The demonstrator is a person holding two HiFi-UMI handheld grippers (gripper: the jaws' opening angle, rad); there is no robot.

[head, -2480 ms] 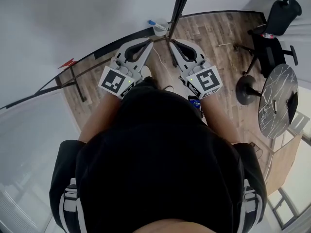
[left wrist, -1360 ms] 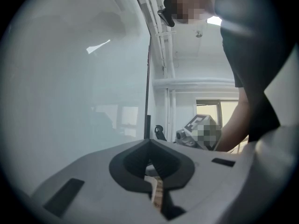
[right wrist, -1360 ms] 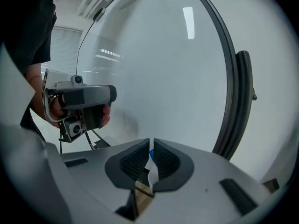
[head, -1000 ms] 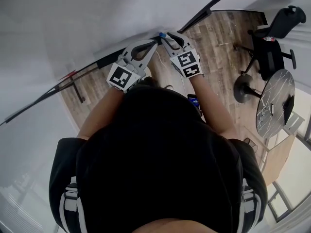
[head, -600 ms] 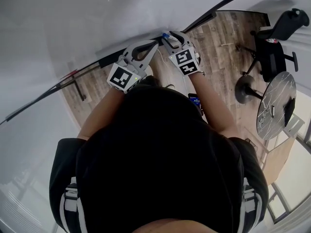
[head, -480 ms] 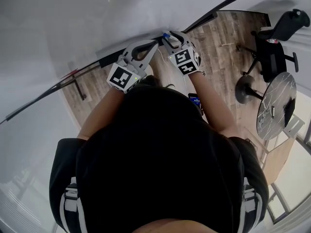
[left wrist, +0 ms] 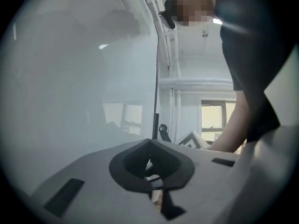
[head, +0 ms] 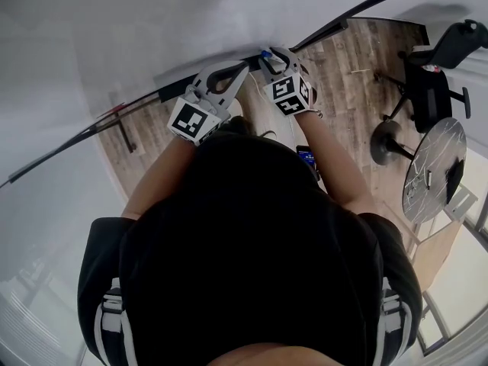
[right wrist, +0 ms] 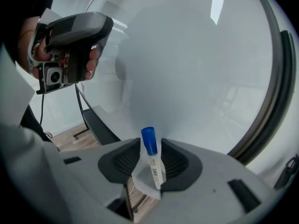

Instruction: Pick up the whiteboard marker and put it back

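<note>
Whiteboard marker (right wrist: 155,164): stands cap-up in a small clear holder (right wrist: 139,180) set against the whiteboard (right wrist: 196,59), near the board's lower edge. Blue cap on top, white barrel below with print too small to read.

Right gripper (right wrist: 152,157): jaws wide, one on each side of the marker. They have just been closing slightly, with the marker between them. A gap shows on both sides, so the pads do not seem to press. Judged: the marker is back in its place and let go.

Left gripper (head: 244,67): jaws together at the tips, nothing between them. It is held up beside the right one, close to the board.

Handling, judged:
- Light, stiff and round, with a smooth plastic barrel that is likely slippery under the ribbed pads.
- Best hold is across the white barrel just under the cap. A grip on the cap alone could pull it off.
- The holder looks thin and may flex if nudged.
</note>
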